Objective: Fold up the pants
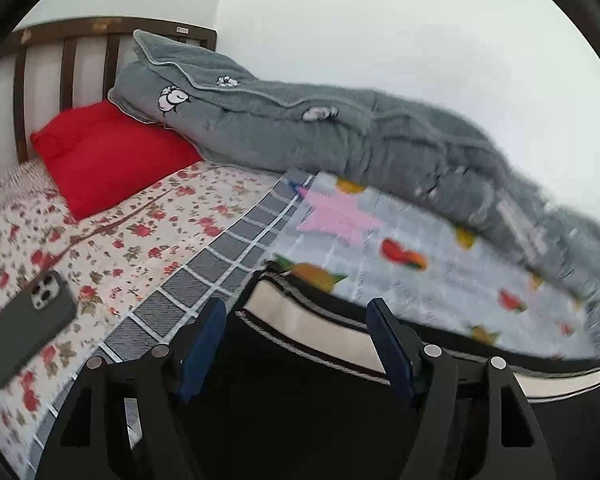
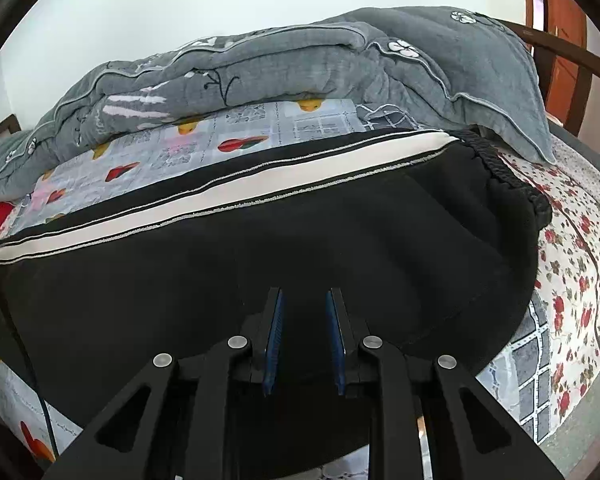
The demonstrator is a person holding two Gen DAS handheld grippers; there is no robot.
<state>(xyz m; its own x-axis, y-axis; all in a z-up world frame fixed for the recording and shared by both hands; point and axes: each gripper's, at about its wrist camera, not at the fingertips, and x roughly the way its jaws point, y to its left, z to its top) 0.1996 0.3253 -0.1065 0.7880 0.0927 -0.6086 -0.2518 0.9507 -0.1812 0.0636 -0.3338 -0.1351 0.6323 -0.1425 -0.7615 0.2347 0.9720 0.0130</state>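
Black pants with a white side stripe lie flat across the bed, elastic waistband at the right. My right gripper hovers low over the black fabric near its front edge, jaws open a little, nothing between them. In the left wrist view the pants fill the lower middle, with the striped leg end just beyond the fingers. My left gripper is wide open over the leg end and holds nothing.
A dark phone lies on the floral sheet at the left. A red pillow leans by the wooden headboard. A bunched grey quilt runs along the wall side; it also shows in the right wrist view. A fruit-print cloth lies under the pants.
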